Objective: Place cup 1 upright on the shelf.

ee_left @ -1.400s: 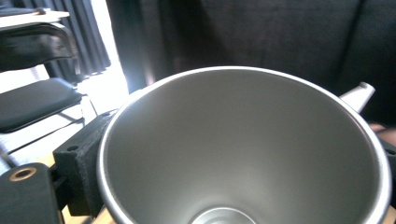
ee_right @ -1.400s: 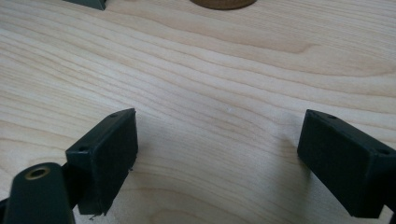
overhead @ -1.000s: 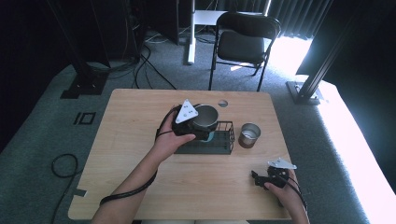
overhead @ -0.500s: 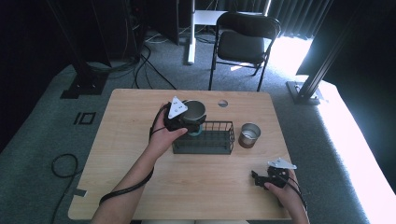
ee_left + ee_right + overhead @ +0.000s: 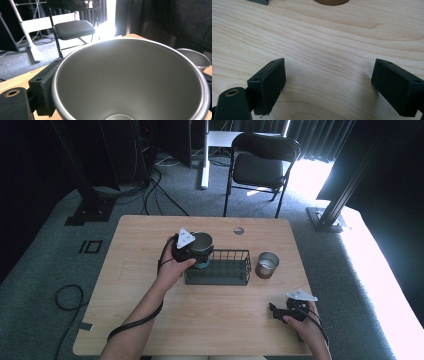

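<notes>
A steel cup (image 5: 202,241) with a teal base is gripped by my left gripper (image 5: 199,252), which is shut on its rim. It is held tilted over the left end of a black wire basket (image 5: 220,279). In the left gripper view the cup's open mouth (image 5: 130,80) looms close, with one black finger (image 5: 45,92) pressed against its outside. A second steel cup (image 5: 267,264) stands upright on the table just right of the basket, and its rim (image 5: 193,56) shows past the held one. My right gripper (image 5: 280,312) lies open at the table's front right, its fingers (image 5: 269,82) wide apart over bare wood.
The wooden table (image 5: 150,320) has a round hole (image 5: 238,230) near its far edge. A black folding chair (image 5: 260,167) stands behind the table, and cables (image 5: 67,295) lie on the floor to the left.
My left gripper has carried the cup leftward, from over the basket's middle to its left end. The right gripper has stayed put.
</notes>
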Available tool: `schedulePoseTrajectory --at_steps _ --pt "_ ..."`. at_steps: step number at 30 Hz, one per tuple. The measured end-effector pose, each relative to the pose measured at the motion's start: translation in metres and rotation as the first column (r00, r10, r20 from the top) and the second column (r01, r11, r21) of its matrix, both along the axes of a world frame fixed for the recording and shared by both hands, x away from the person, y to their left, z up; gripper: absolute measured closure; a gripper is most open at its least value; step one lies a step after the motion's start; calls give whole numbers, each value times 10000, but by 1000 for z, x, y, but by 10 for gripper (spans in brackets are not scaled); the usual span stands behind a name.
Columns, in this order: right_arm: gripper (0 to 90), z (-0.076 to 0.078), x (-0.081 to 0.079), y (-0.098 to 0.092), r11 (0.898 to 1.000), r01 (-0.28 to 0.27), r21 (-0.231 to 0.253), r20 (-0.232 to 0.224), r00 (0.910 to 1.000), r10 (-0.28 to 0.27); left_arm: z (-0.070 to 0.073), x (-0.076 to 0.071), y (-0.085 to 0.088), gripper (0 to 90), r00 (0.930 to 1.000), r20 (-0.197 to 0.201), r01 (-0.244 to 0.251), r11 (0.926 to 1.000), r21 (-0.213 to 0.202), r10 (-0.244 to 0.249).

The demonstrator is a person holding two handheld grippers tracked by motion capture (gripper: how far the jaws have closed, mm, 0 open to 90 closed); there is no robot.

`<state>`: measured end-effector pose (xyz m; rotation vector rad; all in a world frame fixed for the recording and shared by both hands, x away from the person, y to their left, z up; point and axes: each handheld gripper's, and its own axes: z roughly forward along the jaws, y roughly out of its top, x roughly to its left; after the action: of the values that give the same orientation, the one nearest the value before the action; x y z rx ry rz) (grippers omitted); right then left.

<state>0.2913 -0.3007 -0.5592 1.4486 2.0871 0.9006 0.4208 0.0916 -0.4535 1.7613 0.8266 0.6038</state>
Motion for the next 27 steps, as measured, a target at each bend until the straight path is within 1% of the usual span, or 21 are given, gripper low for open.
schedulePoseTrajectory --at_steps 2,4,7,8,9,10,15,18,21,23,25,26,27 --pt "117 0 0 0 10000 0 3 -1 10000 0 -3 1 0 98 10000 -8 29 10000 -55 -29" --pt "118 0 0 0 10000 1 3 -3 10000 -1 -5 2 0 98 10000 38 -68 9999 -132 68" --pt "118 0 0 0 10000 1 3 -3 10000 -1 -6 4 -1 98 10000 -39 -49 10000 -22 49" --pt "118 0 0 0 10000 1 4 -3 10000 -1 -7 5 -2 98 10000 -90 -3 10000 51 3" --pt "117 0 0 0 10000 2 4 -2 10000 -2 -8 5 -2 98 9999 -137 -23 10000 39 23" --pt "118 0 0 0 10000 2 3 -3 10000 -2 -10 5 -3 98 9997 -227 30 9999 134 -26" --pt "117 0 0 0 10000 2 4 -3 10000 -2 -17 3 -4 98 9996 -268 52 9998 215 -46" --pt "118 0 0 0 10000 1 3 -2 10000 -1 -20 1 -4 98 9999 -148 11 9999 102 -9" --pt "118 0 0 0 10000 2 4 -3 10000 -2 -20 -2 -5 97 10000 -87 45 9997 260 -43" --pt "118 0 0 0 10000 3 4 -3 10000 -3 -19 -3 -5 78 9995 -252 187 9996 197 -182" --pt "118 0 0 0 10000 1 2 -3 10000 -1 -18 -4 -5 31 9993 -248 272 9986 446 -261" --pt "118 0 0 0 10000 1 4 -2 10000 -1 -17 -5 -5 24 9987 -294 421 9982 418 -409" --pt "118 0 0 0 10000 2 2 -4 10000 -2 -17 -6 -5 24 9986 -306 438 9982 418 -426"
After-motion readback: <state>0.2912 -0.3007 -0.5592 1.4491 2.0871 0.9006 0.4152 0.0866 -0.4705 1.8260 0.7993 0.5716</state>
